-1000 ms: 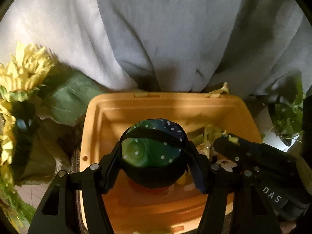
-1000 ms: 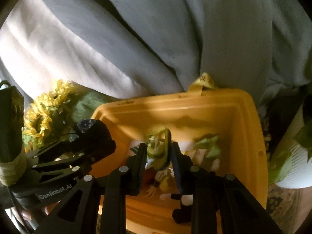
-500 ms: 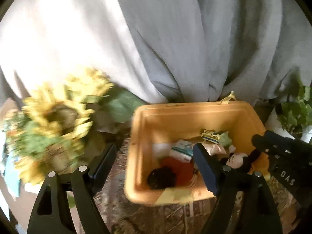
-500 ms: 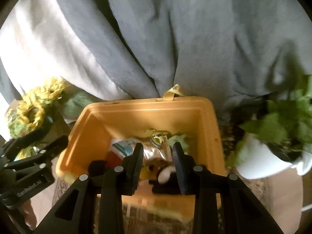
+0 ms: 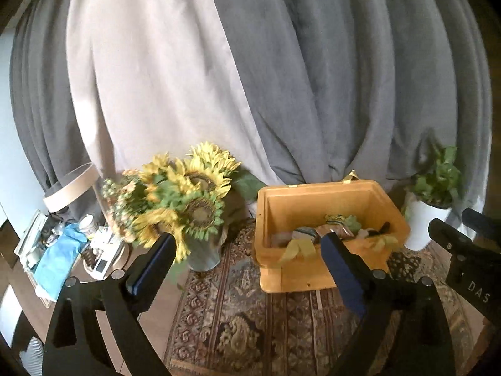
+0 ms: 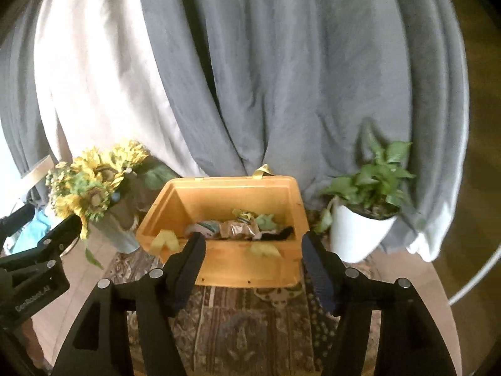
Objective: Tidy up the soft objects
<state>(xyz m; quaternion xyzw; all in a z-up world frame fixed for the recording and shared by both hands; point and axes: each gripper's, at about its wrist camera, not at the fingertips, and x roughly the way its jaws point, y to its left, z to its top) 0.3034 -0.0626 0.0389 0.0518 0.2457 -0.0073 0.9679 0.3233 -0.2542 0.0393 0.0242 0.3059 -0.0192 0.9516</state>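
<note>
Now the soft toys (image 6: 241, 227) lie heaped in the yellow bin (image 6: 250, 266) on the rug (image 5: 238, 319), so I pull my left gripper (image 5: 247, 252) and right gripper (image 6: 252, 250), both just opening and empty, clear without snagging the rim.

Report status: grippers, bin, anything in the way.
Left gripper and right gripper open, empty, jaws just opened. Soft toys inside yellow bin. Nothing in the way.
</note>
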